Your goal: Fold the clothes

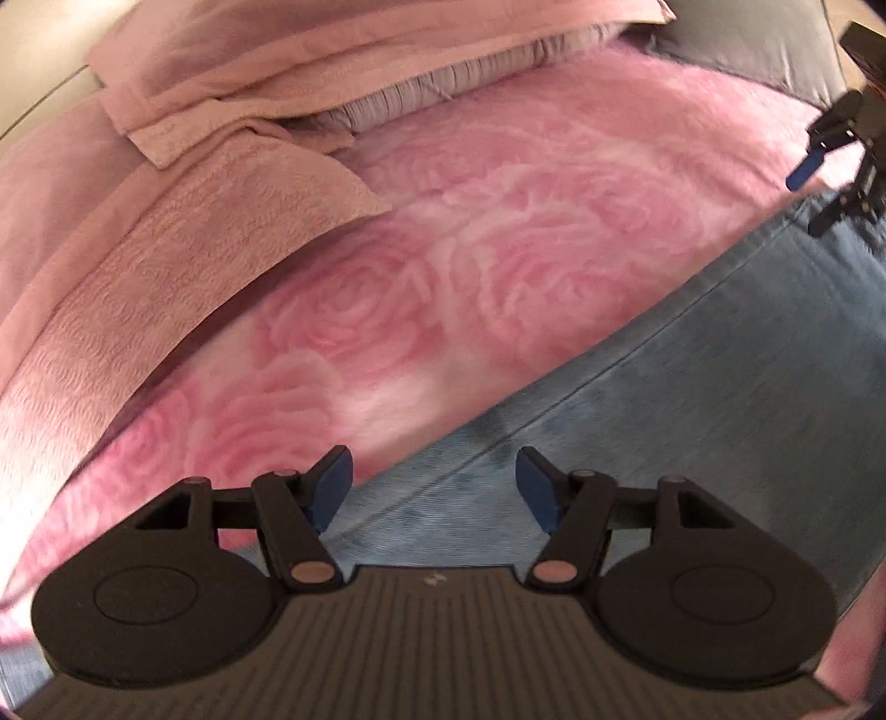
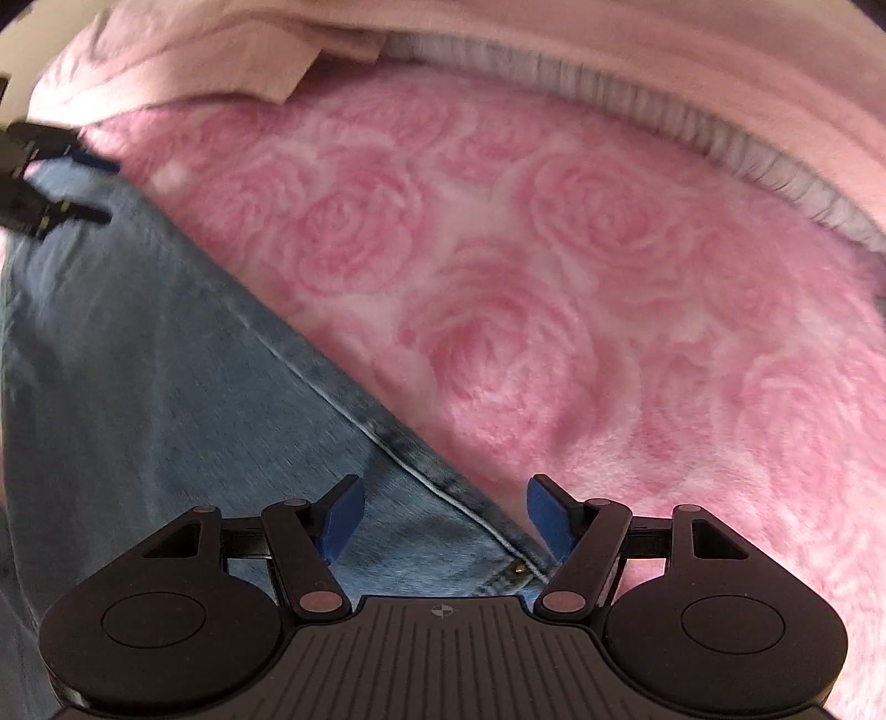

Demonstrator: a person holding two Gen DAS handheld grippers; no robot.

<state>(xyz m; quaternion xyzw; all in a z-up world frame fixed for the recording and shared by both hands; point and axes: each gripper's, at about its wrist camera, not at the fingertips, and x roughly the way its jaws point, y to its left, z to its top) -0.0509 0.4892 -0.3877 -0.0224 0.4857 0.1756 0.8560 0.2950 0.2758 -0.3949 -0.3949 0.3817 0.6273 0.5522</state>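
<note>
Light blue jeans (image 1: 692, 387) lie flat on a pink rose-patterned blanket (image 1: 443, 249). In the left wrist view my left gripper (image 1: 434, 471) is open just above the jeans' left edge, and nothing sits between its blue pads. My right gripper (image 1: 830, 171) shows at the far right edge, over the jeans' other side. In the right wrist view the jeans (image 2: 138, 360) fill the left side. My right gripper (image 2: 446, 493) is open over their seamed edge near a rivet (image 2: 518, 566). My left gripper (image 2: 72, 188) appears at the upper left.
A folded pale pink towel (image 1: 221, 221) and pink pillows (image 1: 332, 39) lie at the back, with a grey ruffled edge (image 1: 443, 83) under them. A grey cushion (image 1: 747, 44) sits at the back right. The blanket (image 2: 609, 304) spreads out beside the jeans.
</note>
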